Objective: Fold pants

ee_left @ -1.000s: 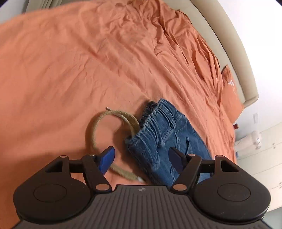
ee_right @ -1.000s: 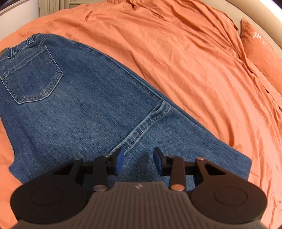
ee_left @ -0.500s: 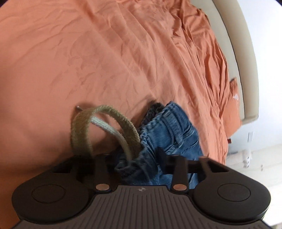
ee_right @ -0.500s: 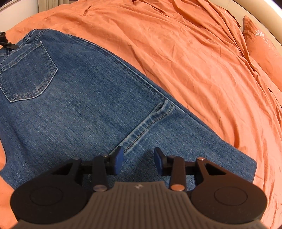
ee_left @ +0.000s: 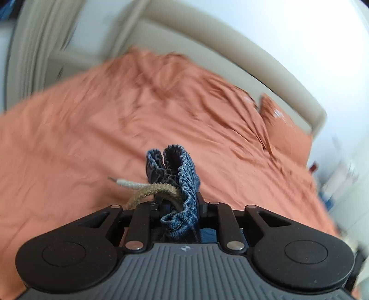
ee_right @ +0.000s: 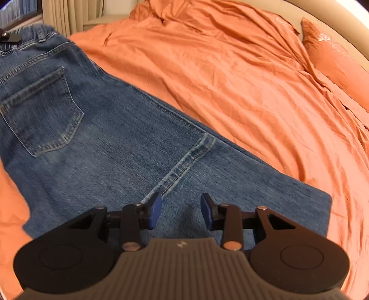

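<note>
Blue denim pants lie back side up on the orange bed, a back pocket at the left. My left gripper has its jaws closing, and the pads pinch the bunched waistband together with a tan drawstring. That waistband hangs lifted above the sheet. In the right wrist view the raised waistband sits at the top left. My right gripper hovers open just above the crotch seam, with nothing between its fingers.
A wrinkled orange sheet covers the bed. An orange pillow lies at the far right against a beige padded headboard. Beige curtains hang behind the bed's far side.
The left gripper went from wide open over the waistband to pinching it with the drawstring, then rose and swung toward the headboard. The pants' waist end lifted; the right gripper stayed almost still.
</note>
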Demonstrator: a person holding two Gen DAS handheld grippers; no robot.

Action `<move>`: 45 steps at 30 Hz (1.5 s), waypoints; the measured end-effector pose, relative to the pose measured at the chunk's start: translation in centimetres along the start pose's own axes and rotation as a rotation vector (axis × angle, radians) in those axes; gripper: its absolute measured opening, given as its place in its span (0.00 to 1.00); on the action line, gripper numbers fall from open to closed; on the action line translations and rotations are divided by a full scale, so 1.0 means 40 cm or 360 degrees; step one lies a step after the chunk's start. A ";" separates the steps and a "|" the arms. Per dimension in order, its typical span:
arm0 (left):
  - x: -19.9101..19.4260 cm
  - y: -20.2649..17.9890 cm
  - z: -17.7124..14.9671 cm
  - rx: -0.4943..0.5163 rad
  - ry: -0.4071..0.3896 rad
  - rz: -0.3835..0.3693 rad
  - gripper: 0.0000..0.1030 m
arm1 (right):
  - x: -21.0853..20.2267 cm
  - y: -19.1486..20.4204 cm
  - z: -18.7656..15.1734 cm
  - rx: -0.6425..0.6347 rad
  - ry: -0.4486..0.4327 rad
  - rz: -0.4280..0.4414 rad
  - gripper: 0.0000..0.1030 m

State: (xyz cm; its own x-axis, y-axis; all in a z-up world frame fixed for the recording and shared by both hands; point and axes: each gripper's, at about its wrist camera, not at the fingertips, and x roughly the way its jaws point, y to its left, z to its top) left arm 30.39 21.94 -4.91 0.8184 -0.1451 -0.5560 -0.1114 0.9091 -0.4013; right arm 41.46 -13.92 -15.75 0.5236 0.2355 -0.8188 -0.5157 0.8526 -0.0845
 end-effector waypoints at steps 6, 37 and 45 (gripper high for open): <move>0.070 -0.350 -0.162 0.0623 0.0086 0.0049 0.20 | -0.103 -0.020 -0.048 0.0146 -0.0051 0.0024 0.31; 0.066 -0.287 -0.291 0.0344 0.0361 -0.0130 0.57 | -0.223 -0.015 -0.233 0.0630 -0.0190 0.0052 0.43; 0.101 -0.199 -0.260 0.0127 0.0342 0.0089 0.52 | -0.206 0.017 -0.165 0.0707 -0.0265 0.0134 0.45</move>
State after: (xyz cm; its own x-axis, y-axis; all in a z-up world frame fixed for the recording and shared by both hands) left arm 28.72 10.07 -11.54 0.6726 -0.1657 -0.7212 -0.1013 0.9448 -0.3115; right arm 32.30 -18.35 -12.79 0.6125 0.3529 -0.7073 -0.2405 0.9356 0.2585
